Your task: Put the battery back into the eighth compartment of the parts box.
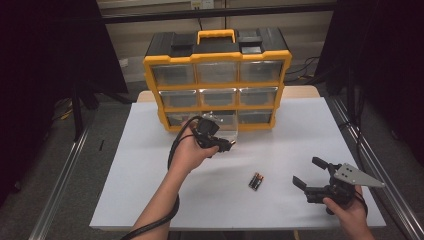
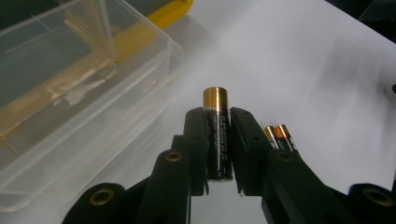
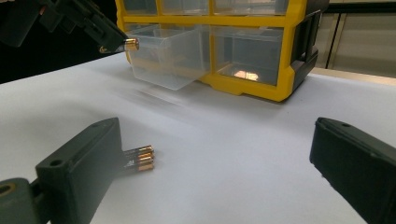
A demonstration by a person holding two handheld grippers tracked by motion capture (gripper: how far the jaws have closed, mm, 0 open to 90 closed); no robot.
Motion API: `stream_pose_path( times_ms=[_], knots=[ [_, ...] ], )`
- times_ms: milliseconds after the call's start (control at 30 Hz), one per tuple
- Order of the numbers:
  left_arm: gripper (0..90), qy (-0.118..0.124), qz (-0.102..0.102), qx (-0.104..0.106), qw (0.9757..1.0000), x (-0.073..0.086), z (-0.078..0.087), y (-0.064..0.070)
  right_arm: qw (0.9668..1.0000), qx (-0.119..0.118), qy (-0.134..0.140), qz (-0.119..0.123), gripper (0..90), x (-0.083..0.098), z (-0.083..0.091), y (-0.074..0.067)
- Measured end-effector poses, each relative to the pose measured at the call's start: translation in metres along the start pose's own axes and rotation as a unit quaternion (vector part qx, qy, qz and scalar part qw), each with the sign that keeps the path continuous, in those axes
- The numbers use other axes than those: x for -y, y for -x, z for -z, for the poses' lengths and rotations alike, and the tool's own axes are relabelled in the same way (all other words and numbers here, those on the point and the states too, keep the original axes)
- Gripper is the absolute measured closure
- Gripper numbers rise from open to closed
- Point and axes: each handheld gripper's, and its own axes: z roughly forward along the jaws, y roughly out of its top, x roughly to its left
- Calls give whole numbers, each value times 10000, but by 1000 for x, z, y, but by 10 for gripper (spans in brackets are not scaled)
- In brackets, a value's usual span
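My left gripper (image 2: 218, 117) is shut on a black AA battery (image 2: 218, 135) with a gold cap, which stands up between the pads. It hovers just in front of the pulled-out clear drawer (image 2: 70, 93) of the yellow organizer (image 1: 217, 60). In the high view the left gripper (image 1: 224, 144) is near the drawer (image 1: 222, 122) in the bottom row. A small cluster of batteries (image 1: 256, 181) lies on the white table. My right gripper (image 1: 309, 172) stands open to the right of them, with nothing between its jaws. In the right gripper view the batteries (image 3: 139, 157) lie by its left jaw.
The organizer has three rows of clear drawers and a yellow handle (image 1: 216, 35) on top. The white tabletop (image 1: 300, 130) ends at metal rails on both sides. The right gripper view shows the left gripper (image 3: 100, 30) with its battery's tip (image 3: 131, 44) by the open drawer (image 3: 166, 56).
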Motion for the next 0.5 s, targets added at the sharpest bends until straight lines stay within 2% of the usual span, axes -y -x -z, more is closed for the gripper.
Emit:
stream_pose_path(
  times_ms=[133,167,367,467,500],
  knots=[
    [774,53,49,-17,10000,-4,4,-5,10000,20,20,-46,21,0,0,-1],
    [774,-3,0,-60,10000,-5,5,-7,10000,3,10,4,21,0,0,0],
    [774,81,133,-131,9998,-10,7,-13,10000,5,21,14,21,0,-1,0],
    [774,-16,-2,-201,9998,-13,8,-18,10000,-10,13,11,21,0,-1,0],
    [774,96,155,-224,9996,-14,7,-18,10000,-23,7,24,21,0,-1,0]
  ],
)
